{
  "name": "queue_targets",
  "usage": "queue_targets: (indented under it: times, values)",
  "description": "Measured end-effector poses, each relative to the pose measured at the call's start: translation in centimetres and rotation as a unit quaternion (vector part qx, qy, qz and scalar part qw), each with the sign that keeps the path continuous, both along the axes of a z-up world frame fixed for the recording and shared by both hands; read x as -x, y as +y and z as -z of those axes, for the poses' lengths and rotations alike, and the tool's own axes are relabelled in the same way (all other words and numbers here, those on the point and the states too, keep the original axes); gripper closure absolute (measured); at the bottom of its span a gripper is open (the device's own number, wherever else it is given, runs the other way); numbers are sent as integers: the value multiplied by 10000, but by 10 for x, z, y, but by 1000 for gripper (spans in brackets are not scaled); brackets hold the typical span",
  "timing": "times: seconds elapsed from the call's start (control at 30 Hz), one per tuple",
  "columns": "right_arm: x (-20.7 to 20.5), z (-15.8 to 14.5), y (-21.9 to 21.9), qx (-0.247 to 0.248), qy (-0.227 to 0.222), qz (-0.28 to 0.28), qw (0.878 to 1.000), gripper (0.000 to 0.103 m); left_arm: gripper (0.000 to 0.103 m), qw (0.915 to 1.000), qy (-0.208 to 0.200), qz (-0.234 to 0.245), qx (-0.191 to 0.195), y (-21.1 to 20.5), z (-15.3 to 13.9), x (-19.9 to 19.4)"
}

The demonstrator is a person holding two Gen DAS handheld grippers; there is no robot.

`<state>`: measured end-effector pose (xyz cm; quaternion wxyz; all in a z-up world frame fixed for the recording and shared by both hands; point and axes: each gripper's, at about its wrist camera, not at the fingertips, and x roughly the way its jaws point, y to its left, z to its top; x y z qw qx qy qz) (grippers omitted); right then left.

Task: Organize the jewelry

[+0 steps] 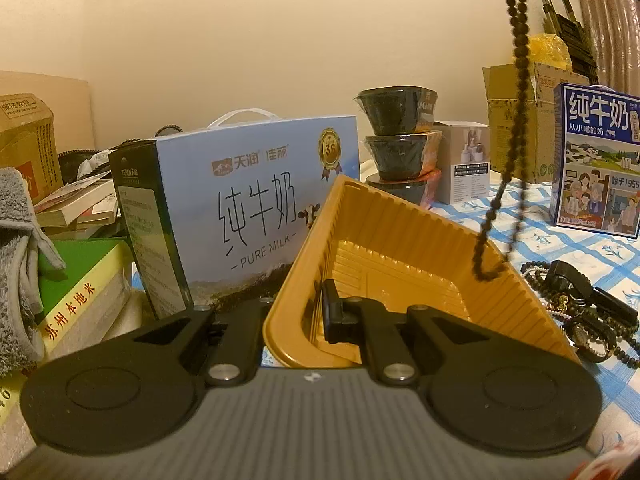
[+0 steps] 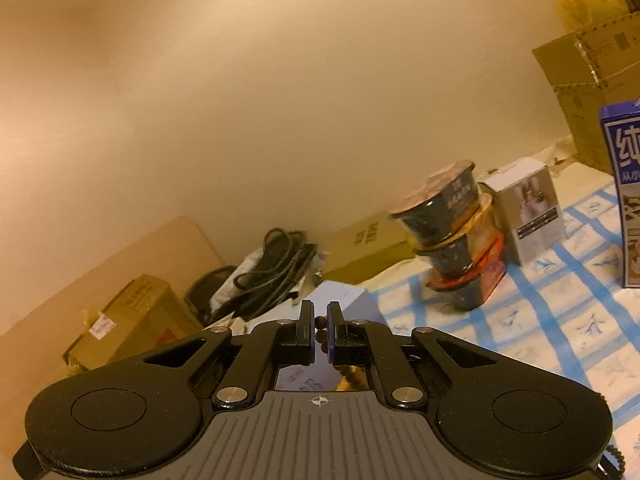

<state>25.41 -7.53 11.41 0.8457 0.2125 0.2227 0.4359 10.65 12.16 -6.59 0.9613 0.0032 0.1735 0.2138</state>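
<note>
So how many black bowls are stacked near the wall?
3, in one stack: the top bowl, the middle bowl under it, and the bottom bowl, partly hidden behind the tray. Nothing shows whether more stand behind.

Plain cream wall (image 1: 248, 32) under warm light; blue-checked tablecloth (image 2: 560, 300).

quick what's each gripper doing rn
Left gripper: shut on the rim of the gold tray, holding it tilted.
Right gripper: shut on the dark bead necklace, which dangles over the tray.
</note>
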Motion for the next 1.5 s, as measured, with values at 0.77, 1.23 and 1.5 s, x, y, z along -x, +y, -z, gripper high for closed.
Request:
queue_targets:
  times: [0.77, 1.23, 1.5]
  values:
    - [0, 85, -11, 909, 885, 240, 9916, 66, 93, 9999, 48, -50, 100, 2, 1, 0]
    - [17, 145, -79, 1647, 1415, 1106, 9698, 66, 93, 9999, 79, -70, 100, 3, 2, 0]
    - [30, 174, -52, 2451, 980, 808, 9611, 66, 93, 9999, 94, -84, 114, 3, 2, 0]
